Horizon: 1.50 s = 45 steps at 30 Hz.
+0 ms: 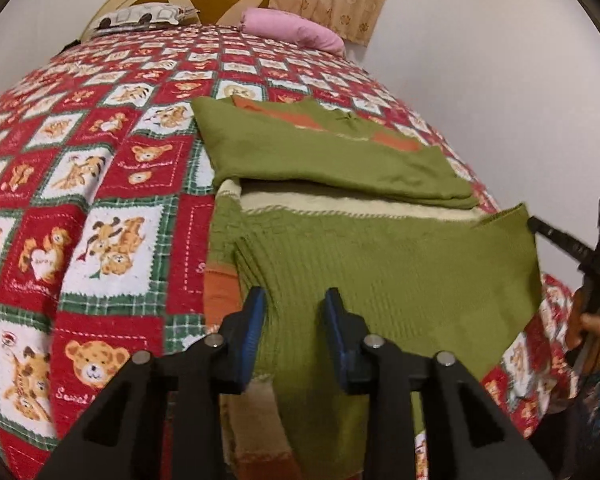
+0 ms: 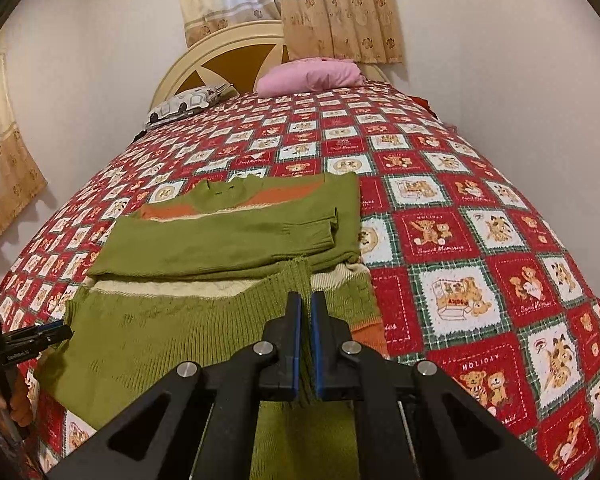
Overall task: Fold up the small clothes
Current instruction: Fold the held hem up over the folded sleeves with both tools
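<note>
A green knit sweater [image 1: 380, 264] [image 2: 220, 240] with orange and cream bands lies on the bed, its sleeves folded across the chest. The ribbed hem is raised toward me. My left gripper [image 1: 296, 296] [image 2: 60, 330] stands at the hem's left end. Its jaws are apart and green fabric runs between them, with no clear press from the pads. My right gripper [image 2: 305, 296] [image 1: 534, 224] is shut on the hem's right corner, which rises into its blue pads [image 2: 296, 320].
A red, white and green teddy-bear quilt [image 1: 100, 160] [image 2: 460, 240] covers the bed. A pink pillow [image 2: 312, 74] and a patterned pillow [image 2: 184, 104] lie by the cream headboard [image 2: 220, 56]. A wall [image 1: 500, 80] borders the right side. A hand [image 1: 592, 324] grips the right tool.
</note>
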Each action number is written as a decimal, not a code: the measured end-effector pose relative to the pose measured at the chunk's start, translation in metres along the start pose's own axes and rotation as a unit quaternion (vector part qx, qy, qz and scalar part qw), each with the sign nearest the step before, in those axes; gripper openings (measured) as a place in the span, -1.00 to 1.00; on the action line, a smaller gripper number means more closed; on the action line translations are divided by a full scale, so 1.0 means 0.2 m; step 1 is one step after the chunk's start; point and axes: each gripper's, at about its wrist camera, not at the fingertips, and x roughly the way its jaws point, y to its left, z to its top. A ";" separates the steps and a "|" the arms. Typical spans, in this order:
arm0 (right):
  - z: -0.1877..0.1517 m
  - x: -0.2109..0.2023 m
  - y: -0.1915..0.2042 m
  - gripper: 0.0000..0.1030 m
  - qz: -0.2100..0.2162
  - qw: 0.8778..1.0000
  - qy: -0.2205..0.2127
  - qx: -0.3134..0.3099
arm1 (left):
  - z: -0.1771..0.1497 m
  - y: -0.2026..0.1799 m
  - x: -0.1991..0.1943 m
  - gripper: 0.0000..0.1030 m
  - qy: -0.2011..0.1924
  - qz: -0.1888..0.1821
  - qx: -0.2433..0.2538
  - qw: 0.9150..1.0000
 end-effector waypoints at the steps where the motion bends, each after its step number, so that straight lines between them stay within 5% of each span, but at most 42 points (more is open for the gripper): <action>1: 0.00 0.00 0.00 -0.92 0.000 1.000 0.002 0.001 | 0.00 0.01 0.00 -0.10 0.000 0.005 -0.002 1.000; 10: -0.04 0.04 -0.04 -0.92 0.001 1.000 0.012 0.011 | 0.02 0.03 0.05 -0.01 0.000 -0.012 -0.023 1.000; 15: -0.05 0.06 -0.06 -0.92 0.002 1.000 0.018 0.017 | 0.00 0.02 0.06 -0.63 -0.012 0.021 -0.018 1.000; 18: -0.06 0.07 -0.06 -0.91 0.002 1.000 0.022 0.015 | 0.01 0.06 0.06 -0.59 -0.006 0.012 -0.035 0.999; 23: -0.07 0.08 -0.08 -0.91 0.009 0.999 0.024 0.023 | 0.04 0.05 0.09 -0.18 0.004 0.002 -0.042 0.999; 25: -0.06 0.06 -0.13 -0.89 0.036 0.998 0.020 0.051 | 0.03 0.02 0.10 -0.17 0.000 0.013 -0.031 0.999; 27: -0.05 0.03 -0.19 -0.89 0.051 0.995 0.014 0.080 | 0.02 0.00 0.09 -0.21 -0.008 0.020 -0.023 0.999; 29: -0.04 0.00 -0.22 -0.89 0.049 0.995 0.007 0.086 | 0.01 0.00 0.09 -0.77 -0.015 0.027 -0.017 0.999; 35: -0.04 -0.03 -0.19 -0.88 0.054 0.997 0.014 0.047 | 0.00 -0.01 0.07 -0.78 -0.021 0.020 -0.020 0.999; 37: -0.04 0.02 -0.14 -0.63 0.059 0.997 0.031 0.027 | 0.00 0.00 0.08 -0.75 -0.017 0.020 -0.024 0.999; 38: -0.05 0.06 -0.12 -0.20 0.055 0.997 0.043 0.015 | 0.00 0.00 0.09 -0.73 -0.015 0.017 -0.030 0.999; 40: -0.05 0.12 -0.06 0.24 0.034 0.998 0.053 -0.005 | 0.00 0.02 0.09 -0.65 -0.012 0.009 -0.041 0.999; 45: -0.06 0.21 0.02 0.24 0.038 0.997 0.058 -0.044 | 0.01 0.00 0.10 -0.48 -0.005 0.011 -0.033 0.999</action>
